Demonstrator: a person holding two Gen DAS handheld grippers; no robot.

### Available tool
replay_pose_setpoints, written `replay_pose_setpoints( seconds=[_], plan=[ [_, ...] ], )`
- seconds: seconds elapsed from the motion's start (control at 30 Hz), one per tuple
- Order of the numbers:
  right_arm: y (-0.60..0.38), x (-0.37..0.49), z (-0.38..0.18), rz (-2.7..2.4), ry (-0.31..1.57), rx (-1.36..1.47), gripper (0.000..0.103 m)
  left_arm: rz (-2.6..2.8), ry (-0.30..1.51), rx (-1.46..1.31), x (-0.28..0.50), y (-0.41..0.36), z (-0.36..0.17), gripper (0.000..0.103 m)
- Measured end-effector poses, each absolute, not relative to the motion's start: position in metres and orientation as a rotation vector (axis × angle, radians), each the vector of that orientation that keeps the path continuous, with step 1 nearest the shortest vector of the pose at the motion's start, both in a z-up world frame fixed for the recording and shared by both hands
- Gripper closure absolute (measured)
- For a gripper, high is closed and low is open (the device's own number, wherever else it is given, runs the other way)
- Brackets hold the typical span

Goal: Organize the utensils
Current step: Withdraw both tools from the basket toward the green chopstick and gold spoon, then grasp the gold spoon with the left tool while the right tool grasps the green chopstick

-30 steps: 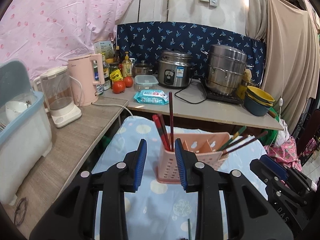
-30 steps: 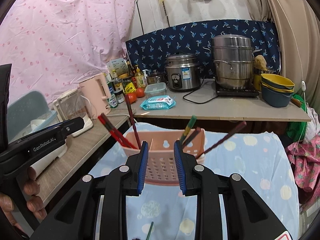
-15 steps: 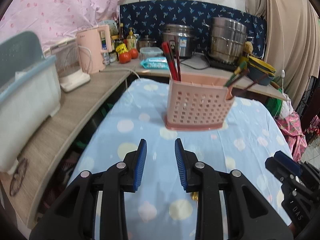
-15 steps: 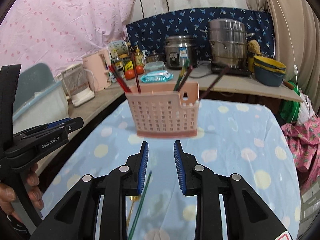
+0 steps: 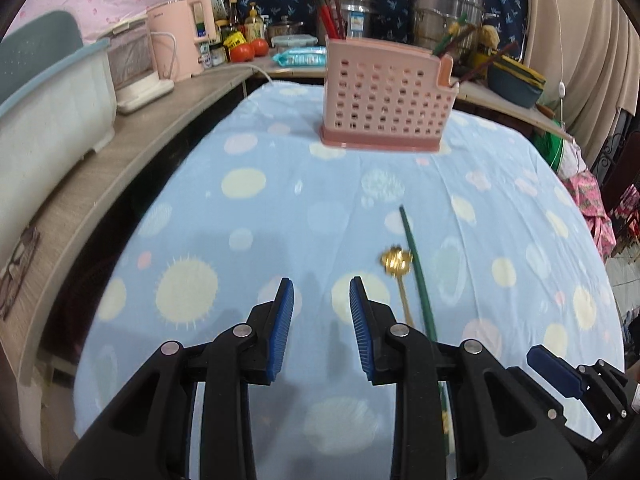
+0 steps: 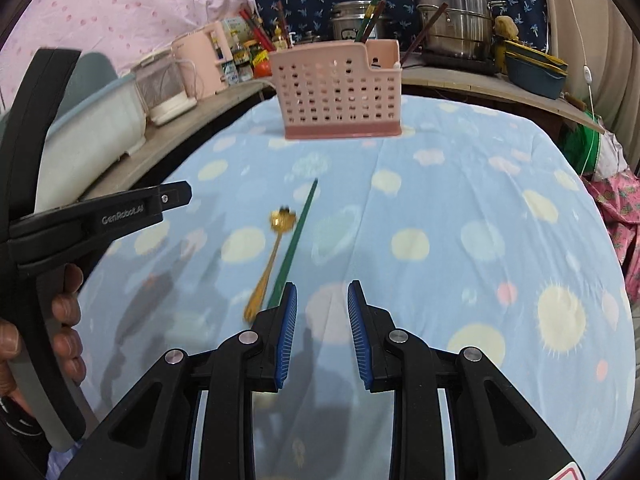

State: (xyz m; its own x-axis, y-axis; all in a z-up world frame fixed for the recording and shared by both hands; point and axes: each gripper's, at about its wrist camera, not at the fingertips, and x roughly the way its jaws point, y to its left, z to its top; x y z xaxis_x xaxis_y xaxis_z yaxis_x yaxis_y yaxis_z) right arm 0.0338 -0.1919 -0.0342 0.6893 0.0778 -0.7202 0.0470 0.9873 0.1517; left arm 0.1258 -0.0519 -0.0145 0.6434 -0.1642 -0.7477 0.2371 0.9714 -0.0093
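Observation:
A pink perforated utensil holder point(image 5: 386, 100) point(image 6: 340, 92) stands at the far side of a blue dotted tablecloth point(image 5: 280, 208), with red, green and brown chopsticks sticking out of it. A gold spoon point(image 5: 398, 272) point(image 6: 272, 252) and a green chopstick point(image 5: 416, 272) point(image 6: 298, 232) lie side by side on the cloth. My left gripper point(image 5: 322, 292) hovers just left of the spoon, open and empty. My right gripper point(image 6: 322, 294) hangs just right of the chopstick's near end, open, nothing between its pads.
A wooden counter point(image 5: 100, 168) runs along the left with a blue-rimmed tub point(image 5: 48, 112), a blender base and a pink kettle point(image 5: 180, 36). Pots, bowls point(image 6: 534, 70) and tomatoes stand on the far counter. A hand point(image 6: 64, 320) holds the left gripper's handle.
Both grippers have come down and back toward the near part of the table. The holder now sits farther off, and the spoon and green chopstick have come into full view.

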Motion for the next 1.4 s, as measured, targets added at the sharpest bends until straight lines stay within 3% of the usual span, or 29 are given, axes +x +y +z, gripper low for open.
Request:
replay_pose_setpoints(
  seconds=[0.7, 0.93, 1.17, 1.4],
  plan=[
    [-0.149, 0.019, -0.068, 0.104, 0.885, 0.177, 0.079, -0.202, 0.93, 0.089, 0.103, -0.032, -0.053, 0.075],
    [-0.153, 0.019, -0.072, 0.074, 0.878, 0.142, 0.094, -0.209, 0.936, 0.085, 0.104, -0.033, -0.054, 0.075],
    [-0.174, 0.018, -0.07, 0.031, 0.863, 0.184, 0.096, -0.233, 0.938, 0.096, 0.101, -0.043, -0.054, 0.075],
    [-0.204, 0.019, -0.066, -0.031, 0.843, 0.237, 0.096, -0.267, 0.929, 0.108, 0.1, -0.061, -0.05, 0.059]
  ],
)
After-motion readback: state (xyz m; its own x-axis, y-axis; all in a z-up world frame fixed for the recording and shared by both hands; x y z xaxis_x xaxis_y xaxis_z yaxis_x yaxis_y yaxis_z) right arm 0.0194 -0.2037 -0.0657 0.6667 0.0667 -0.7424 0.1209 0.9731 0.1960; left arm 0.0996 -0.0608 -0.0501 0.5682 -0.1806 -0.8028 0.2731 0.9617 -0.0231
